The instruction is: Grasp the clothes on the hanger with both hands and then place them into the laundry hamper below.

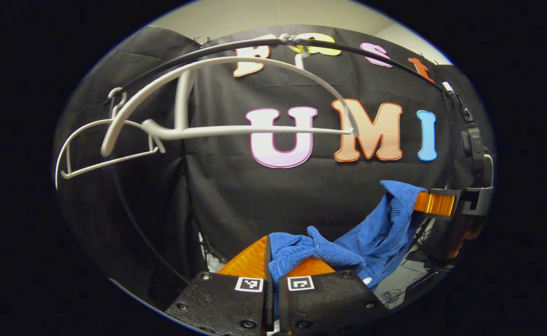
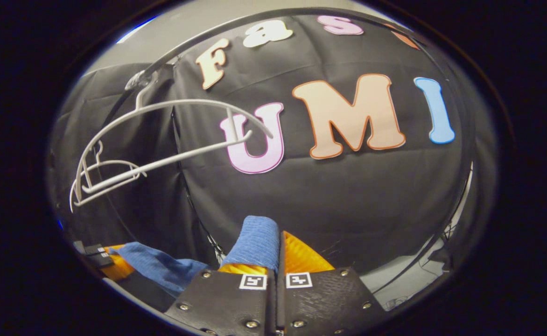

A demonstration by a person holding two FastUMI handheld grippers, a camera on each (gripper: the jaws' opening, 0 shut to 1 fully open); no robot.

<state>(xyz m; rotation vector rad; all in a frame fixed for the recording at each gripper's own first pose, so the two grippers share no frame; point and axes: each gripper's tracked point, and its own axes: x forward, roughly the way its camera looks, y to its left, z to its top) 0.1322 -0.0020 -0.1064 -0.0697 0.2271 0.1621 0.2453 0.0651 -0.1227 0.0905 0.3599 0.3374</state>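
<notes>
I had the blue garment (image 1: 371,233) clear of the white hangers, strung between my two grippers below the rail. The left gripper (image 1: 273,261) had its jaws pinched tight on a bunched fold of the ribbed, corduroy-like cloth, which spilled over the right-hand finger and ran up and across to the right gripper (image 1: 434,204), whose finger clamped the far edge of the fabric. In the right gripper view, my right gripper (image 2: 277,261) held a rolled blue fold between nearly closed jaws, and the cloth sagged away to the left gripper (image 2: 108,263) low at the left edge.

Above, a thin dark rail (image 1: 348,46) arced across the booth. From it hung a smooth, curved white plastic hanger (image 1: 199,116), bare, with a straight lower bar; a second white hanger (image 1: 91,149) hung farther left. There was open room between the hangers' lower bars and the garment. I could not see the hamper.
</notes>
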